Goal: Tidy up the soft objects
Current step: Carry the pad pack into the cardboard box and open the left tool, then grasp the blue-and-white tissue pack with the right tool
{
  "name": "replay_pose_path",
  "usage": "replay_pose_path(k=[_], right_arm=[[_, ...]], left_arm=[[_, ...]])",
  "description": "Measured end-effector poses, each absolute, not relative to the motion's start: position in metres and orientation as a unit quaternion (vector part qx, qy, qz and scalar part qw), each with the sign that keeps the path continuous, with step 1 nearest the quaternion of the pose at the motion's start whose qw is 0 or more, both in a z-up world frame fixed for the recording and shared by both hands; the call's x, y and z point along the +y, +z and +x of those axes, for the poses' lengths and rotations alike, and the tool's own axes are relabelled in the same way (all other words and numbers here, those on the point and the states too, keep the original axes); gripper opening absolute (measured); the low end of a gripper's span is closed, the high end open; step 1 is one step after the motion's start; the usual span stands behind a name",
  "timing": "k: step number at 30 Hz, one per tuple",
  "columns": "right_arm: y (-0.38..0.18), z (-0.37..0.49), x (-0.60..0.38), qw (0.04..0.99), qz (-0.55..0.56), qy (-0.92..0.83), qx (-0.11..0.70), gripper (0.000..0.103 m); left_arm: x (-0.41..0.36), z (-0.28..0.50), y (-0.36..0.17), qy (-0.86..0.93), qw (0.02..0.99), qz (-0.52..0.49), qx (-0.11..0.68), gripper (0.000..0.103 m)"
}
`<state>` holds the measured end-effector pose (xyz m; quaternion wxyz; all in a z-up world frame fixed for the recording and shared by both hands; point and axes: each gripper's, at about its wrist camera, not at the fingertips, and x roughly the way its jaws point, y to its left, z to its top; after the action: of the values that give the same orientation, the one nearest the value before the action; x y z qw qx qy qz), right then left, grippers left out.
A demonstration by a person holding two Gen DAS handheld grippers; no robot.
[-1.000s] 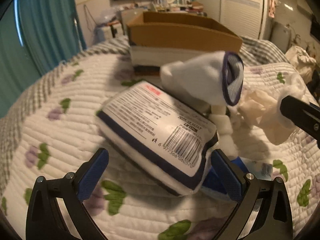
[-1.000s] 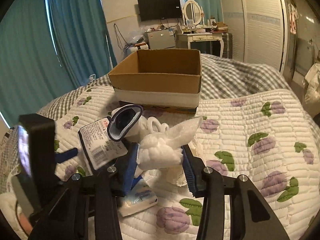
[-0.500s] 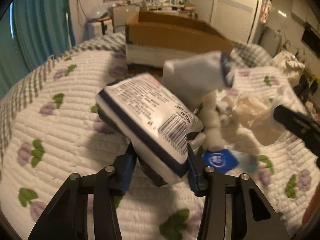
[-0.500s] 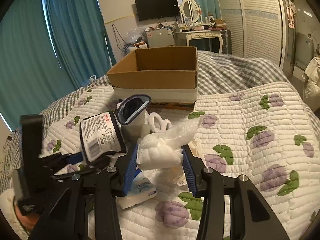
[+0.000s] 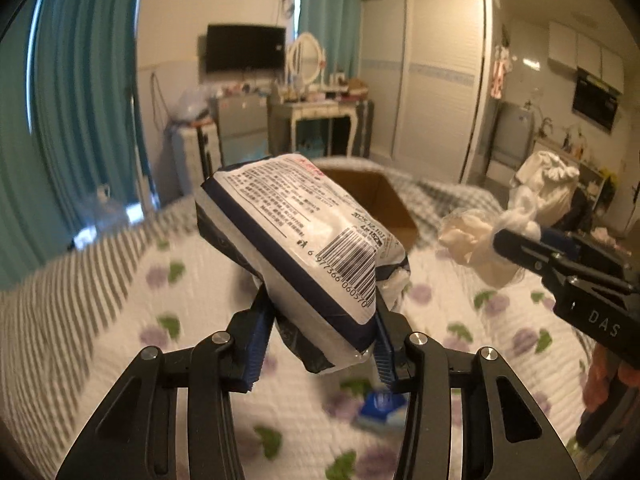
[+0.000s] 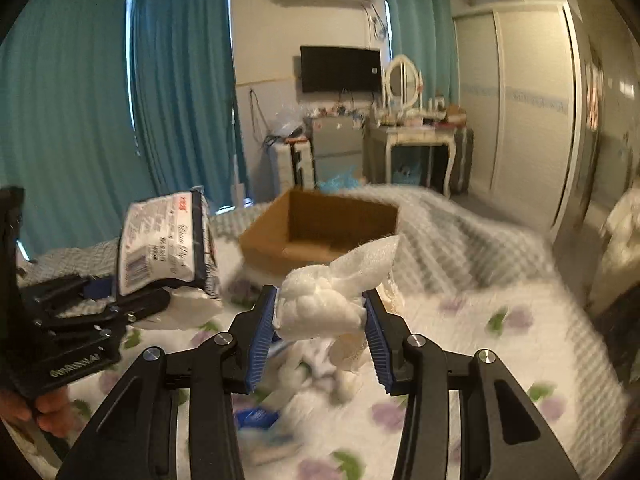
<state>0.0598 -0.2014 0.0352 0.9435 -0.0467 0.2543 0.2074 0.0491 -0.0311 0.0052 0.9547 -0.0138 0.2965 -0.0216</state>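
My left gripper (image 5: 320,312) is shut on a white and navy soft pack with a barcode (image 5: 296,240) and holds it in the air above the bed. The pack also shows at the left of the right wrist view (image 6: 164,248). My right gripper (image 6: 320,312) is shut on a clear bag of white cotton balls (image 6: 328,296), lifted off the quilt; it shows in the left wrist view (image 5: 480,236) too. An open cardboard box (image 6: 320,232) stands on the bed ahead of both grippers.
A small blue packet (image 6: 256,418) and blurred white soft items (image 6: 316,368) lie on the flowered quilt (image 6: 480,344) below the grippers. A dressing table (image 6: 412,140), wardrobe (image 6: 520,112) and teal curtains (image 6: 80,112) stand beyond the bed.
My left gripper closed on the barcode pack and lifted it off the quilt. My right gripper rose with the cotton bag. Both views now tilt up toward the box.
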Motion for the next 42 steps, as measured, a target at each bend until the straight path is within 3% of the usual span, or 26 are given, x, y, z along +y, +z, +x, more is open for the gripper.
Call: replay_pose_path(k=[9, 20, 24, 26, 27, 29, 35, 42], right_arm=[[0.069, 0.149, -0.178, 0.94, -0.057, 0.241, 0.235, 0.043], [-0.01, 0.297, -0.152, 0.911, 0.0, 0.248, 0.329, 0.043], [-0.028, 0.318, -0.158, 0.909, 0.005, 0.243, 0.34, 0.043], [-0.03, 0.32, -0.158, 0.909, 0.006, 0.243, 0.338, 0.045], [-0.031, 0.321, -0.158, 0.911, 0.006, 0.239, 0.335, 0.052], [-0.03, 0.317, -0.162, 0.915, 0.008, 0.228, 0.332, 0.066], [0.007, 0.293, -0.172, 0.927, -0.009, 0.209, 0.312, 0.069], [0.106, 0.211, -0.202, 0.946, -0.032, 0.193, 0.258, 0.083]], left_arm=[[-0.035, 0.14, 0.023, -0.034, 0.959, 0.017, 0.281, 0.044], [-0.029, 0.25, -0.038, -0.036, 0.943, 0.035, 0.329, 0.045], [-0.029, 0.256, -0.055, -0.038, 0.939, 0.041, 0.339, 0.052], [-0.029, 0.258, -0.058, -0.031, 0.94, 0.044, 0.337, 0.066], [-0.029, 0.256, -0.057, -0.021, 0.942, 0.043, 0.333, 0.08], [-0.028, 0.251, -0.052, -0.011, 0.947, 0.034, 0.319, 0.088], [-0.022, 0.228, -0.016, 0.005, 0.951, 0.03, 0.307, 0.088], [-0.013, 0.142, 0.073, 0.016, 0.97, 0.031, 0.24, 0.089]])
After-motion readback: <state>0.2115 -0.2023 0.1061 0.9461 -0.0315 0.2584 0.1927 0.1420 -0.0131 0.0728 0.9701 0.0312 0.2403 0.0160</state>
